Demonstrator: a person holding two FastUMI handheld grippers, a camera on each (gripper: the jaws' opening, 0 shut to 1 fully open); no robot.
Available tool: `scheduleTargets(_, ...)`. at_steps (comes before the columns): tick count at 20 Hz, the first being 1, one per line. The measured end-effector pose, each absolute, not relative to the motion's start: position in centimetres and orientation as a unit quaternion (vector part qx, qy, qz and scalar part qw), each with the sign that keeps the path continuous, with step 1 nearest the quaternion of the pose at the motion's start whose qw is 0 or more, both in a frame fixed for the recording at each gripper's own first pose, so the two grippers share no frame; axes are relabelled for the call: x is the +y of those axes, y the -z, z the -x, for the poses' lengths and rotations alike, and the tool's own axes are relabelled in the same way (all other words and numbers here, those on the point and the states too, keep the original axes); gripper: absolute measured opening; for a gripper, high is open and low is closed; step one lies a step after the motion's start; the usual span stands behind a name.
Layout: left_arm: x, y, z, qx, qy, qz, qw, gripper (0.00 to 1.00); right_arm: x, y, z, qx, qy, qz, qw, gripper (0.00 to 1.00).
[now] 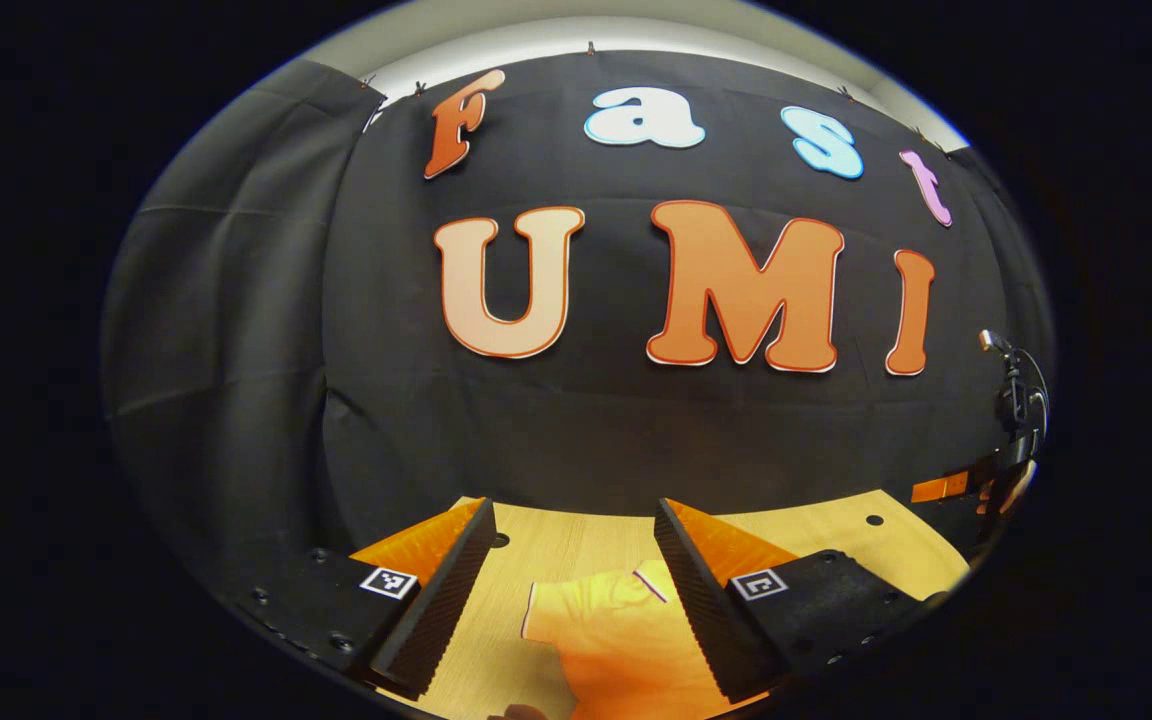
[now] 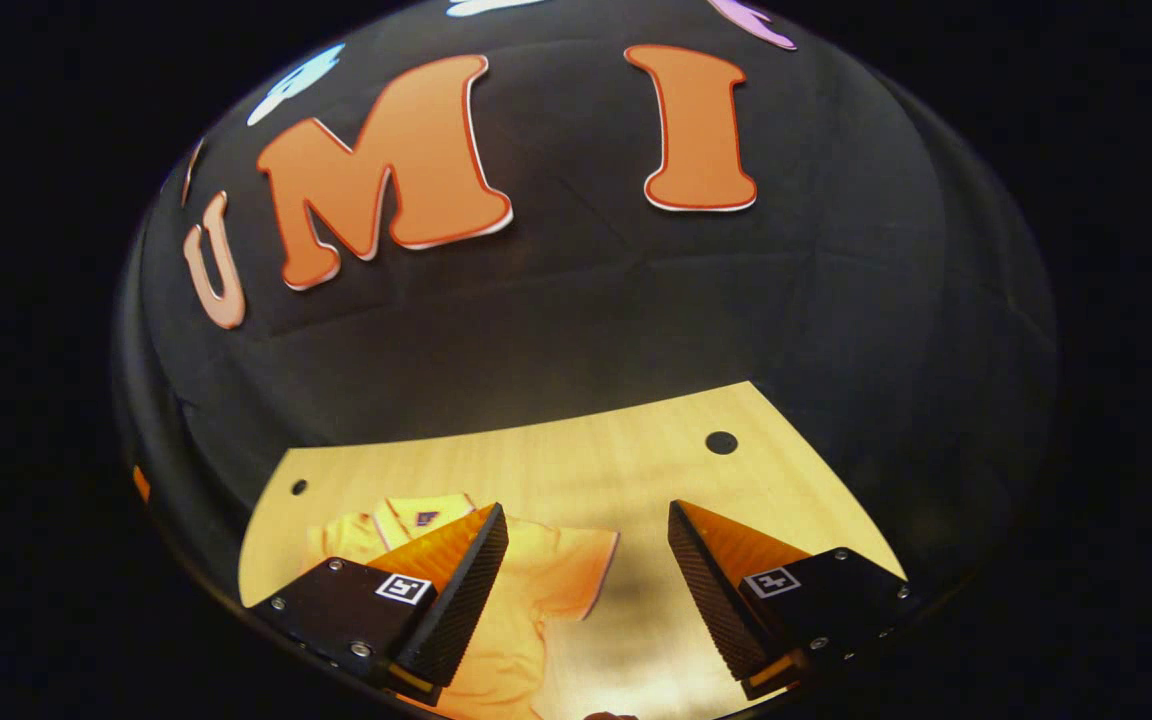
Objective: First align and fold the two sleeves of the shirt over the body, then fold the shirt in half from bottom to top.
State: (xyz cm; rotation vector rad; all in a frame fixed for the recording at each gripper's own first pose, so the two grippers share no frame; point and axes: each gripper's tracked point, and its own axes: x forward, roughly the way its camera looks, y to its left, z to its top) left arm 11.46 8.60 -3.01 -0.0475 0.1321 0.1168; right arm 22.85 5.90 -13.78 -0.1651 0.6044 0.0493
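Nearest, low in the left gripper view: left hand-held gripper [image 1: 576, 590] spread wide, holding nothing, ribbed wedge fingers [image 1: 441, 600] hovering above one sleeve [image 1: 596, 610] of the orange shirt [image 1: 636, 650]; soft knit, pale trim at the cuff, lying flat on the surface [image 1: 556, 545]. Lower centre of the right gripper view: right hand-held gripper [image 2: 586, 590] likewise agape and empty, other sleeve [image 2: 561, 575] between its fingers, collar at lower left. Seemingly step one, sleeves not yet folded; next up, probably dropping to pinch each cuff. Beyond: pale smooth wood-grain board with round holes [image 2: 721, 442]; black draped cloth wall [image 2: 576, 320].
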Motion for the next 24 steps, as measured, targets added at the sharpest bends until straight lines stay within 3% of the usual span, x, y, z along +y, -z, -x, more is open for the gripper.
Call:
scheduleTargets(11,15.6,7.3,-13.3,0.107,-0.1,0.026,0.989,0.98,5.0,26.4,-25.5,0.465,0.016,0.126,0.876,0.99)
scheduleTargets(24,16.6,10.4,-14.5,0.14,-0.106,0.018,0.984,0.98,3.1,35.5,-25.2,0.566,0.049,0.159,0.808,1.0)
